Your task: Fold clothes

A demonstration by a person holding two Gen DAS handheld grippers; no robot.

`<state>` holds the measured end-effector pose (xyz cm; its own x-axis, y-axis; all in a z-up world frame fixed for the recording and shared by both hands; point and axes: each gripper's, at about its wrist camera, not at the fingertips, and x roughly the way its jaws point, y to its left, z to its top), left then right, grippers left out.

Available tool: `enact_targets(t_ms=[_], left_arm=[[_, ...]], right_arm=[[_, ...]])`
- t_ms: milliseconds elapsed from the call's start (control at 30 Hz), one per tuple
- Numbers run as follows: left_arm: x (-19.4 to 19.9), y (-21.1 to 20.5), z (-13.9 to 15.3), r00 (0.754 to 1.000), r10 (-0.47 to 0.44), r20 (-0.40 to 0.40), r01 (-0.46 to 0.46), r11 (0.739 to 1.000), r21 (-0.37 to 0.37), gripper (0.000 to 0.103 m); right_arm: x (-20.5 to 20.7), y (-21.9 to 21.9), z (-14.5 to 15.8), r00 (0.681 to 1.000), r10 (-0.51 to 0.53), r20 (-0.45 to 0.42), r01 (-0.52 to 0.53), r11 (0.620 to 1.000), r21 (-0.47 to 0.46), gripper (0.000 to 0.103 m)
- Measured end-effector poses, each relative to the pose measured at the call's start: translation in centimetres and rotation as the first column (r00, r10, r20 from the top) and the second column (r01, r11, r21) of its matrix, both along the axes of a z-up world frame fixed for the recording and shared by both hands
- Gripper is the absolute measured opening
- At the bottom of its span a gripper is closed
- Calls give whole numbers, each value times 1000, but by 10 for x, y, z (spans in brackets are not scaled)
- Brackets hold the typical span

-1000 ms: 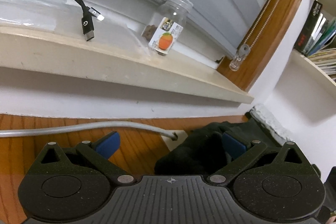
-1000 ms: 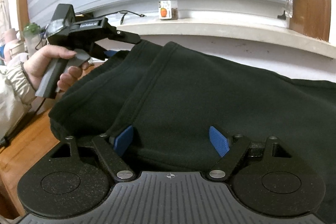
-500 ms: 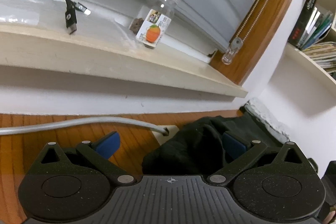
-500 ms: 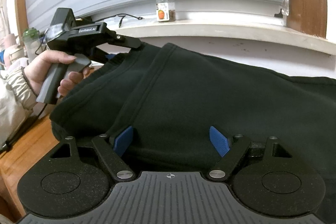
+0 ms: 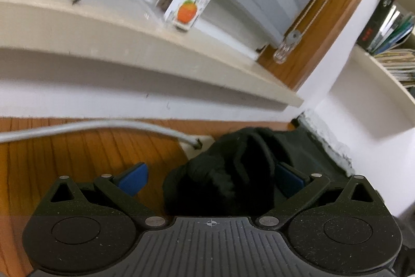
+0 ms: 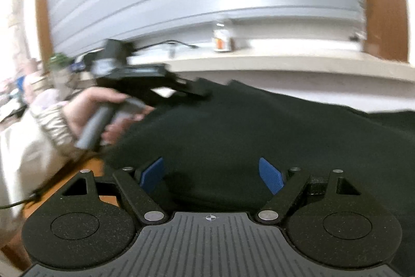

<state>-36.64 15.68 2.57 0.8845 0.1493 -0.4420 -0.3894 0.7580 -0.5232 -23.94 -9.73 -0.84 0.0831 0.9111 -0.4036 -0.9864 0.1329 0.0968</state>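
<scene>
The black garment [image 6: 259,136] lies across the middle and right of the right wrist view, spread over the brown tabletop [image 6: 77,173]. In the left wrist view a bunched end of the same black cloth sits low in the middle, on the wood, close to the white wall.

The right gripper [image 6: 211,174] is at the bottom of its view. Its jaws stand wide apart and the blue pads [image 6: 271,174] do not press the cloth, though the cloth lies between and under them. The jaws have just been opening a little more.

The left gripper [image 5: 207,177] is at the bottom of its own view. Its jaws are spread wide too. The bunched cloth sits between them and hides part of the right pad, while the left pad [image 5: 132,178] is out over bare wood, not touching cloth. In the right wrist view, at the left, a hand [image 6: 90,108] in a pale sleeve [image 6: 33,136] holds this gripper by its grey handle, with its tip at the cloth's upper edge.

A clear jar [image 5: 192,4] with an orange picture stands on the windowsill [image 5: 129,43]. A grey cable [image 5: 90,126] runs along the wood.
</scene>
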Motion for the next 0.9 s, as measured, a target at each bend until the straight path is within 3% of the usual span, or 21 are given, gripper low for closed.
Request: enact_targets(t_ms=[300,500,567,633,700,767,833,900], left_arm=[[14,-12,-5,997,-73,-22,73,997,-7,103],[18,-19,-6,996,-83,-39,84,996,27,103],[17,-18,-6,996,-85,-40,86,996,25,102],[18,-18,-6,995,-84,-47,85,996,27,103],[20,-19,-4,995,-79,-59,81,996,36,103],[23,-20,-3,995,-69,-70,72,997,39,103],[24,-18,-1,997,-46,-69,47,999,15,103],[23,-17,1,998,-38,-54,38,999,-4,103]], right_arm=[[-33,16,-8,979,120,163,-100,987,-127,87],[-46,35,-10,934,200,296,-139,967,-215,92],[-55,41,-18,897,225,381,-138,960,-243,93],[-57,44,-19,887,234,398,-149,961,-233,93],[-56,48,-19,886,234,401,-149,961,-232,91],[-59,48,-21,872,234,429,-149,964,-222,84],[-62,47,-22,869,226,441,-141,966,-216,70],[-64,45,-23,867,218,448,-134,968,-213,67]])
